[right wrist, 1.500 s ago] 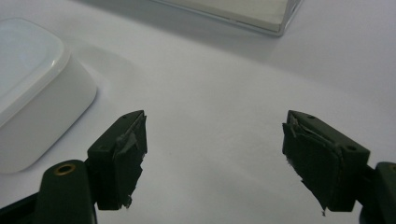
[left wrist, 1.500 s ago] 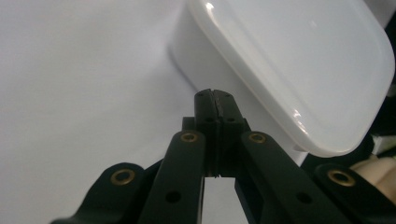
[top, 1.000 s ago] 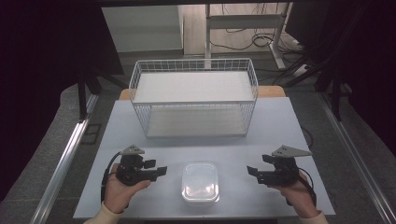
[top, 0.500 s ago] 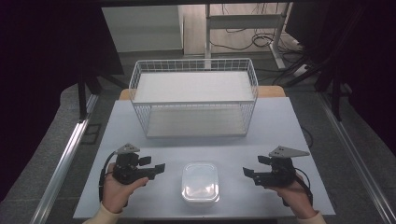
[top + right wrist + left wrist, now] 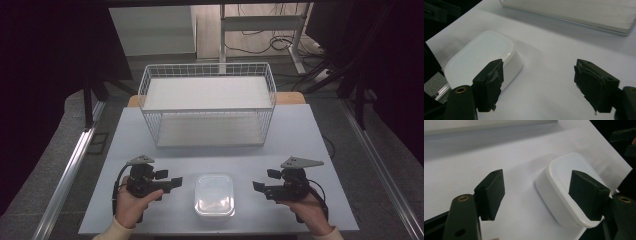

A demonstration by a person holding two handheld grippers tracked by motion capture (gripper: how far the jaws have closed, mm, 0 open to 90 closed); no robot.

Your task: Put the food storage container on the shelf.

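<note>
A white lidded plastic container point(image 5: 214, 195) sits at the front middle of the white table point(image 5: 300, 135). My left gripper point(image 5: 169, 179) is held just left of it, open, jaws pointing right at it. In the left gripper view the container point(image 5: 571, 177) lies ahead behind the right jaw, and my left gripper point(image 5: 537, 192) holds nothing. My right gripper point(image 5: 265, 181) is held to the container's right, open, pointing left. In the right gripper view the container point(image 5: 481, 55) lies beyond the left jaw, and my right gripper point(image 5: 541, 83) is empty over bare table.
A white wire basket point(image 5: 207, 107) with a flat shelf stands at the back middle of the table; its base point(image 5: 579, 12) crosses the top of the right gripper view. The table's front edge runs just behind both hands. Dark floor and cables surround the table.
The right gripper has edged left toward the container. The left gripper has barely shifted. Both stay open.
</note>
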